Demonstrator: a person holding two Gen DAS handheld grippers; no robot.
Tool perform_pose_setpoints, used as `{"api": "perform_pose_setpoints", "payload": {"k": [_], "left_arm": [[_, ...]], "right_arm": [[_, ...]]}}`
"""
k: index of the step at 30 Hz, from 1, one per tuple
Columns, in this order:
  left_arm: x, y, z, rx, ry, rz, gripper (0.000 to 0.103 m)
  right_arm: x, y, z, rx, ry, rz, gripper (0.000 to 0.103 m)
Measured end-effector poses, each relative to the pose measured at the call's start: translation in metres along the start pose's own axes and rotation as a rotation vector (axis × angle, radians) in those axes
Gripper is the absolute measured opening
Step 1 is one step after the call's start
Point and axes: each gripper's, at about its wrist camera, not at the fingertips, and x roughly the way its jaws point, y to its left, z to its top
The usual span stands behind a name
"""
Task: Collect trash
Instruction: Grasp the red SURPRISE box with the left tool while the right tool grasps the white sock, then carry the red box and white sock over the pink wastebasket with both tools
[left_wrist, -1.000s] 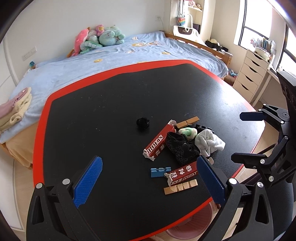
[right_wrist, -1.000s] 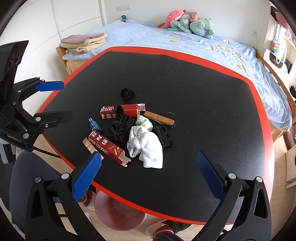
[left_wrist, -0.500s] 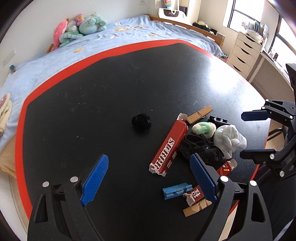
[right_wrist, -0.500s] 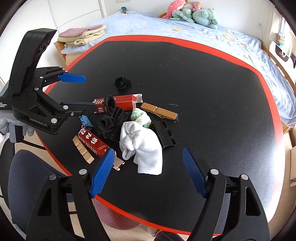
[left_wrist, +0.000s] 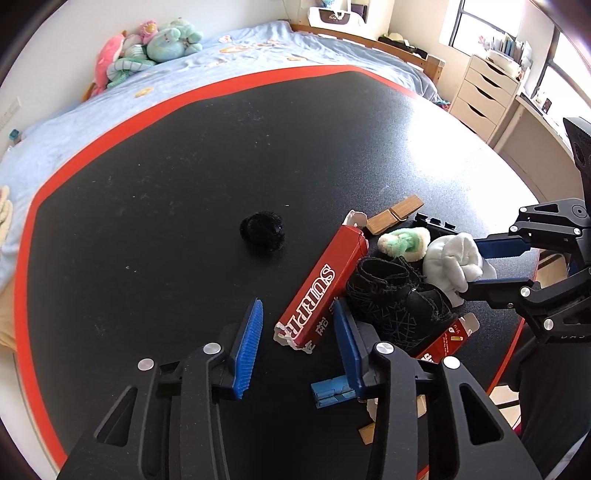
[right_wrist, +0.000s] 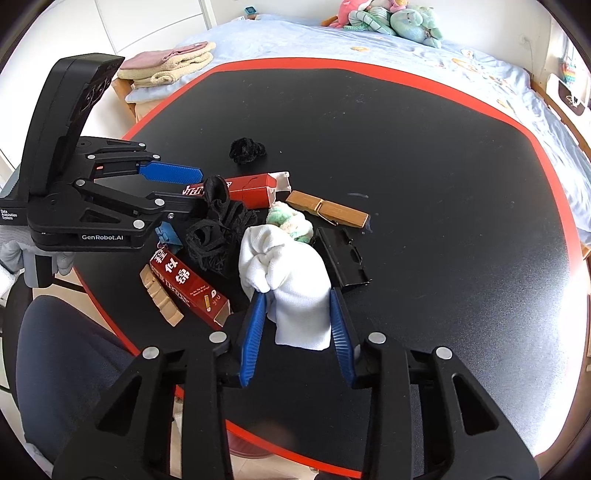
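Observation:
A trash pile lies near the front edge of the black table (left_wrist: 166, 221). My left gripper (left_wrist: 297, 306) straddles the near end of a red "SURPR" carton (left_wrist: 321, 288); its jaws are closing and a thin gap still shows at the left pad. In the right wrist view the left gripper (right_wrist: 195, 188) reaches in from the left over that carton (right_wrist: 251, 188). My right gripper (right_wrist: 295, 295) is closing on a white cloth (right_wrist: 291, 266), which touches both pads. The left wrist view shows this cloth (left_wrist: 450, 258) in the right gripper (left_wrist: 471, 266).
The pile also holds black netting (right_wrist: 218, 236), a second red carton (right_wrist: 184, 280), a blue clip (left_wrist: 332, 391), a wooden clip (right_wrist: 325, 210), a green-white fluffy ball (right_wrist: 291, 221) and a black binder clip (right_wrist: 343, 258). A black scrunchie (left_wrist: 262, 230) lies apart. A bed (left_wrist: 258, 48) stands behind.
Both grippers came down toward the pile and their jaws narrowed from wide open. The left now brackets the red carton's end, and the right has closed around the white cloth.

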Motion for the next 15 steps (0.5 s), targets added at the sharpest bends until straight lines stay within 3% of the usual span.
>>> {"api": "perform_pose_setpoints", "payload": {"k": [5,8,15], "left_arm": [[-0.002,-0.002,0.000,-0.013,-0.011,0.003,0.021],[-0.007,-0.001,-0.001,-0.029,-0.023,0.007,0.015],[-0.023,-0.005,-0.003,-0.060,-0.060,0.015,0.014]], "right_arm": [[-0.004,-0.001,-0.001,0.002,-0.017,-0.005,0.019],[-0.009,0.000,-0.003,0.006,-0.030,-0.004,0.018],[-0.028,-0.001,-0.008,0.021,-0.070,-0.010,0.017]]}}
